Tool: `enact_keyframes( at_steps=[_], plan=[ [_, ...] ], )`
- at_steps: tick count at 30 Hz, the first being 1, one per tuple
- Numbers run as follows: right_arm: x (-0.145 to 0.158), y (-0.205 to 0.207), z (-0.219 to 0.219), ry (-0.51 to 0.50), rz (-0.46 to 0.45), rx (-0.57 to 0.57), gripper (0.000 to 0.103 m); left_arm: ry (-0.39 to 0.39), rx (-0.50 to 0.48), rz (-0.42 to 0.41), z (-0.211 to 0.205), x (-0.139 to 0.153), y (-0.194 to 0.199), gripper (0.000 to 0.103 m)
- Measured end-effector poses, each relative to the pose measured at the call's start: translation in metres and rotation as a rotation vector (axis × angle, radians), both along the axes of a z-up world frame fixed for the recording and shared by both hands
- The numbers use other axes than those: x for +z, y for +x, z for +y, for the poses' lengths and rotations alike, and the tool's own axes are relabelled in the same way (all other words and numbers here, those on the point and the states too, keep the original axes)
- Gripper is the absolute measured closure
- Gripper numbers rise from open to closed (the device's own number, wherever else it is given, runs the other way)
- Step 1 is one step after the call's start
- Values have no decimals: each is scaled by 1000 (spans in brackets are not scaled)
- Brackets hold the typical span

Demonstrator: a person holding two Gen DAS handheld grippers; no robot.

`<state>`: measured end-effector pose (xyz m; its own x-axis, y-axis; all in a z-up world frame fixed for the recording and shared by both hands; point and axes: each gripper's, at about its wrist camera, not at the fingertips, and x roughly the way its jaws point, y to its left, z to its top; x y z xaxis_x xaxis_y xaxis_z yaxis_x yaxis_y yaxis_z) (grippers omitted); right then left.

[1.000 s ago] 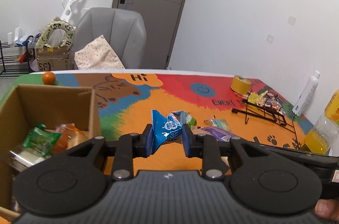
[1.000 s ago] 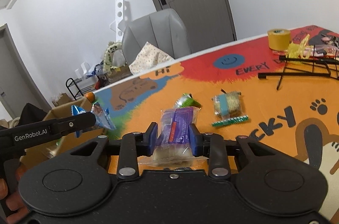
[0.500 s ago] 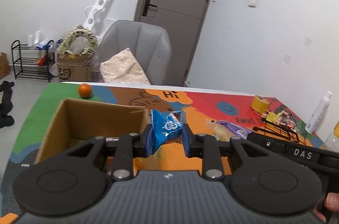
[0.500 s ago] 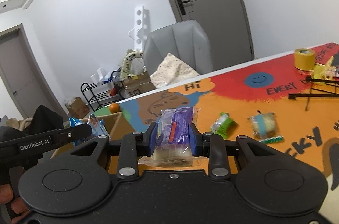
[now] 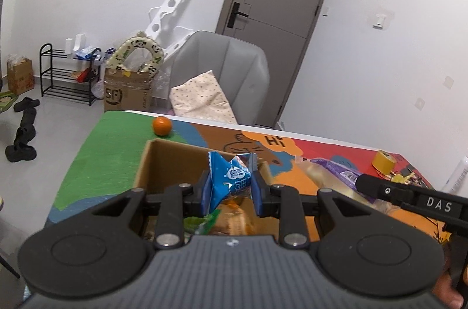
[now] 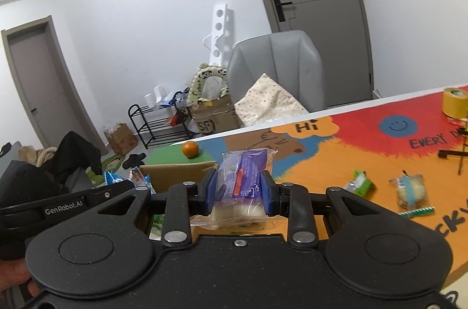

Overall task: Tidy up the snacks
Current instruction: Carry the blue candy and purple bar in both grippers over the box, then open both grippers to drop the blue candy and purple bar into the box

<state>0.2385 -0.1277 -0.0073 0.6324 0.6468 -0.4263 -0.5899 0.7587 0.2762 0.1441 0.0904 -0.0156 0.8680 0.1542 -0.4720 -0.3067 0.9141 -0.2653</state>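
My left gripper (image 5: 229, 192) is shut on a blue snack packet (image 5: 229, 180) and holds it above the open cardboard box (image 5: 172, 162), which holds several snacks. My right gripper (image 6: 238, 192) is shut on a clear bread packet with a purple label (image 6: 242, 186), just right of the box (image 6: 178, 173). The left gripper and its blue packet also show at the left of the right wrist view (image 6: 117, 179). The purple packet shows in the left wrist view (image 5: 330, 177).
An orange (image 5: 161, 126) lies on the colourful table mat (image 6: 365, 162) behind the box. A green packet (image 6: 358, 181) and a wrapped cake (image 6: 411, 189) lie on the mat to the right. A yellow tape roll (image 6: 454, 103) and a black wire rack (image 6: 456, 154) stand far right. A grey chair (image 5: 222, 75) stands behind the table.
Both grippers have moved left with their packets. The left one now hangs over the box opening; the right one has come up beside the box.
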Motion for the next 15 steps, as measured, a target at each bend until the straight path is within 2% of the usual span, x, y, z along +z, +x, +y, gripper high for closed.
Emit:
enact_keyframes(
  at_steps=[9,11,13,15],
  plan=[
    [4,-5,29,-23,-8,32,74,-34,56,9,29,-9,-3,75],
    [5,-5,34,-28,-9,39,74,-27,81,2,34,-10,-3,70],
    [6,-7,40,-32,-10,51,74,-28,95,14,38,-11,-3,54],
    [5,-8,46,-38,-10,62,74,-36,88,-1,41,-12,-5,49]
  ],
)
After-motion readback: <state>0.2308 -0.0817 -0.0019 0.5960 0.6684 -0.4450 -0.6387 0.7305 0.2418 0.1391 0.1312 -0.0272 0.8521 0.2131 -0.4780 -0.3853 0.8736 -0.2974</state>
